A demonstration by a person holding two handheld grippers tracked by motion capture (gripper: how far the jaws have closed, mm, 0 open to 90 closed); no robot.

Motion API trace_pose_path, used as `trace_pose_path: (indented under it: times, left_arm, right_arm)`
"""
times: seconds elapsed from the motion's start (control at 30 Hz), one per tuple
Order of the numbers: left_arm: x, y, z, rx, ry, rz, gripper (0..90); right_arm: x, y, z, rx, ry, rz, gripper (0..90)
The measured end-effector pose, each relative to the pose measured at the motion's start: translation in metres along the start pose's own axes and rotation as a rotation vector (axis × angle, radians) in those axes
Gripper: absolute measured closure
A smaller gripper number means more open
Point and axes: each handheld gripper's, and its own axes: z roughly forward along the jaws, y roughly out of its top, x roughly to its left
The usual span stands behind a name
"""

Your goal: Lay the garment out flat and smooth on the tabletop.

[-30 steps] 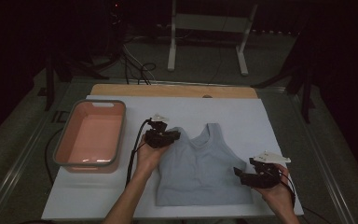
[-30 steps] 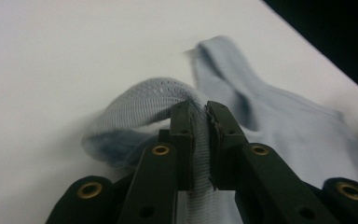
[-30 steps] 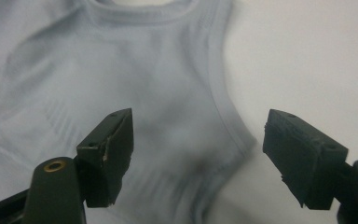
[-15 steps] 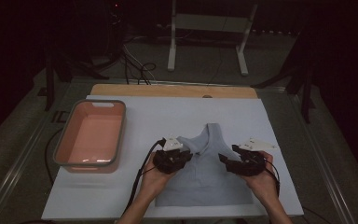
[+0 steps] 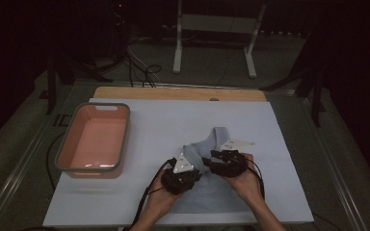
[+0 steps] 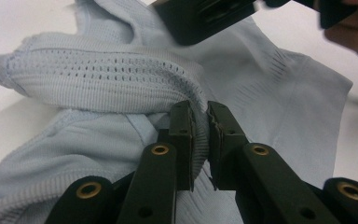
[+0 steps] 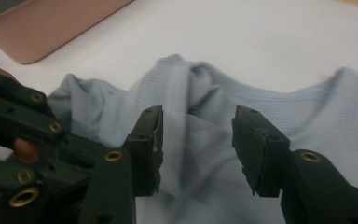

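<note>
Basin [image 5: 95, 141] well apart (salmon-coloured), left tongs [image 6: 201, 135] pinching garment [image 6: 121, 88]

White table [image 5: 173, 120], pink tub [image 5: 96, 139] left, crumpled pale-blue top [image 5: 217, 139] right

Looks like a lab recording bay: white-sheeted table [image 5: 183, 120] in a dark room, loose black cables [image 5: 139, 72] and white metal stand [image 5: 217, 38] on far floor.

Near hem of the pale blue top [image 5: 207, 192] hidden under both hands in the high view, the pink tub [image 7: 42, 28] cut by the right gripper view's far-left edge, and the dark far room perhaps holding cables, too dim to tell.
</note>
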Motion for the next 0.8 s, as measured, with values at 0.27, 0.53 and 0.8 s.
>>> trace_pose_path:
  times: [0.27, 0.53, 0.8]
  left_arm:
    - [0.0, -0.001, 0.001, 0.0, -0.01, -0.001, 80.4]
    - [0.005, 0.002, -0.011, -0.04, -0.022, -0.007, 69.3]
    - [0.017, 0.01, -0.037, -0.111, 0.031, -0.018, 66.4]
  right_arm:
    - [0.008, 0.004, 0.02, 0.067, 0.071, 0.008, 54.6]
    - [0.008, 0.003, 0.014, 0.069, 0.071, -0.018, 84.1]
    - [-0.001, 0.002, -0.011, 0.003, 0.039, 0.002, 84.0]
